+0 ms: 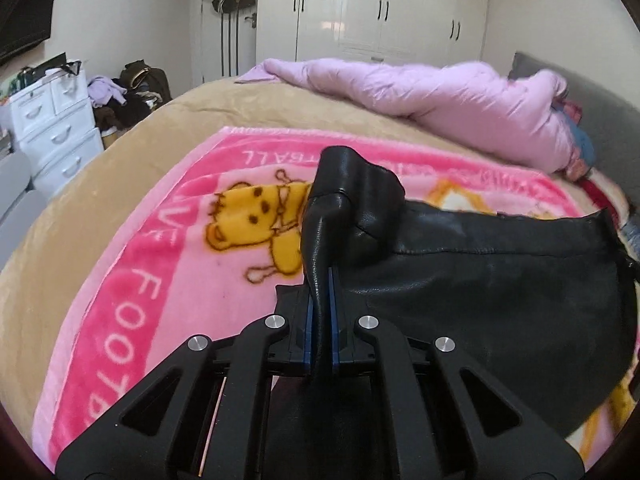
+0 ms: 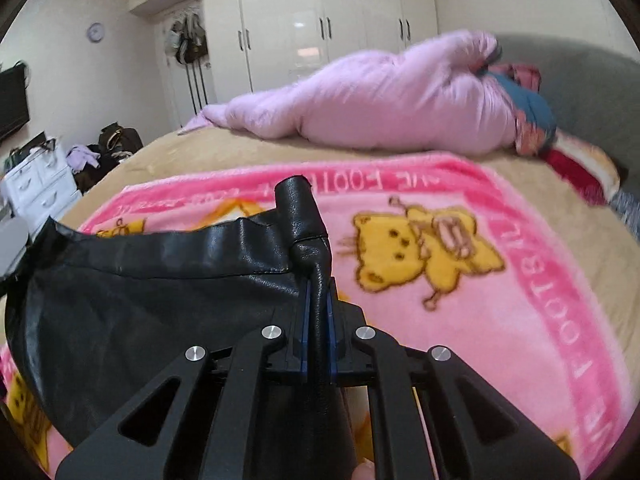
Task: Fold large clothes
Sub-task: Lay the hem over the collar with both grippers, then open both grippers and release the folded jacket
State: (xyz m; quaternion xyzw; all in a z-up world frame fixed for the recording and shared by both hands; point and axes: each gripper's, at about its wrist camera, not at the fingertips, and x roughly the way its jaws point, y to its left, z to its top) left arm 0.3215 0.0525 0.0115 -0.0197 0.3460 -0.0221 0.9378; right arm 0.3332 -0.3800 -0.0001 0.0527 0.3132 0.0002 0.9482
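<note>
both claws, left claw [image 1: 321, 312] and right claw [image 2: 319, 312], clamped on black leather garment [image 1: 480, 280]; garment's lower part cut off

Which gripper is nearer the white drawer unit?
Left. The left gripper holds the black garment on the side toward the white drawer unit; the right gripper holds the far end.
</note>
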